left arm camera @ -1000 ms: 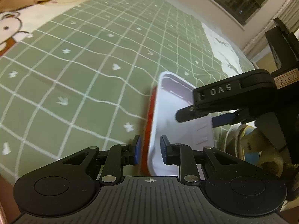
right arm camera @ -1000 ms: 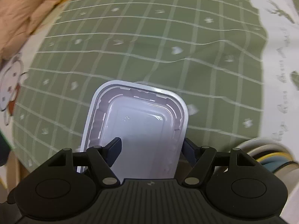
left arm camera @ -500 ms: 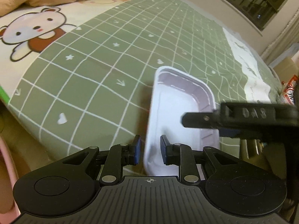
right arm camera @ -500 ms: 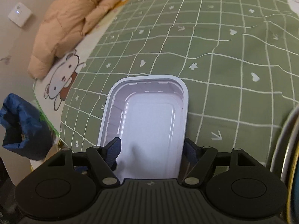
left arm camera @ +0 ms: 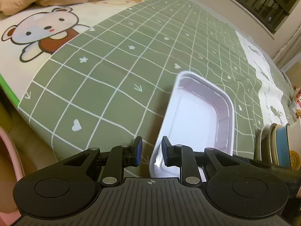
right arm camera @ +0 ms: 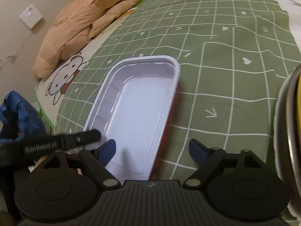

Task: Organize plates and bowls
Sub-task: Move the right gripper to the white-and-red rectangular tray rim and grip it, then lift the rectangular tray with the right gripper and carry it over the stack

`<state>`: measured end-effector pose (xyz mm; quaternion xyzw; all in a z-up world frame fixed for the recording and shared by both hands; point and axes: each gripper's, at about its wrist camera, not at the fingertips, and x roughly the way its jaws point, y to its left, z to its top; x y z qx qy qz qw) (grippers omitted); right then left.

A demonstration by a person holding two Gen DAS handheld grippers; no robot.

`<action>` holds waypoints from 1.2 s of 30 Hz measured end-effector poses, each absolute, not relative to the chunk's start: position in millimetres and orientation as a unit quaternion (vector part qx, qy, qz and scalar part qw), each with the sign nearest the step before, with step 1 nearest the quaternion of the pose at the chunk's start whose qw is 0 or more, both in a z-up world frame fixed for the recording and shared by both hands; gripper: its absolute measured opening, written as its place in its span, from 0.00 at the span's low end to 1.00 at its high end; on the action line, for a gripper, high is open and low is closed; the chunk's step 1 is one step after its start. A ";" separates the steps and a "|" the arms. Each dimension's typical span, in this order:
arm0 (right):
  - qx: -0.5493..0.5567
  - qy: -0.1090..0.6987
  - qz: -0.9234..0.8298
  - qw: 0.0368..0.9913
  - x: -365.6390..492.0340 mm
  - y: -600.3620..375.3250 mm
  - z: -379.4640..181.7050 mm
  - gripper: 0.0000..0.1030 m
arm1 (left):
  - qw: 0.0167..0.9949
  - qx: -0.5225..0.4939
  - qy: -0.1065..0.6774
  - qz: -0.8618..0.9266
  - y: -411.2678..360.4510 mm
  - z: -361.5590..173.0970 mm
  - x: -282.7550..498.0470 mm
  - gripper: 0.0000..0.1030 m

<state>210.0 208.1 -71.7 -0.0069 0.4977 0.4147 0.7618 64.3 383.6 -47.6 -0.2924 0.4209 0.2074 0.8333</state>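
A bed fills both views, covered by a green sheet (left arm camera: 116, 69) with a white grid, small hearts, stars and arrows, a cartoon bear (left arm camera: 43, 33) printed near its pale edge, and a tan quilt (right arm camera: 90, 17) bunched at the far side. On the sheet near the bed's close edge lies a rectangular tray (right arm camera: 137, 111), its long axis running away from both cameras, one short end toward the fingers and the other toward the middle of the bed. It is white inside with rounded corners, a raised rim and a flat glossy floor; a red outer wall shows along its right side in the right wrist view. The left gripper (left arm camera: 150, 148) has its fingers narrowly set around the tray's near left rim, one inside and one outside; whether the pads press on it cannot be told. The right gripper (right arm camera: 152, 148) has just been opening: its fingers stand wide, straddling the tray's near end without touching it. A stack of round dishes (left arm camera: 278, 146) stands just right of the tray.
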 end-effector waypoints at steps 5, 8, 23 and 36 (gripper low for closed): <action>-0.027 0.478 0.431 0.765 200.1 215.8 -76.5 1.00 | 0.830 -0.289 0.426 0.214 389.1 -49.5 72.2 0.25; -0.042 0.468 0.429 0.771 194.8 219.8 -78.2 1.00 | 0.828 -0.291 0.428 0.215 390.9 -50.6 77.1 0.25; -0.063 0.422 0.458 0.780 181.1 212.5 -72.1 0.82 | 0.812 -0.351 0.427 0.186 400.8 -60.2 61.7 0.19; -0.117 0.413 0.416 0.802 195.5 214.2 -60.6 0.57 | 0.827 -0.314 0.429 0.184 395.3 -51.8 77.3 0.19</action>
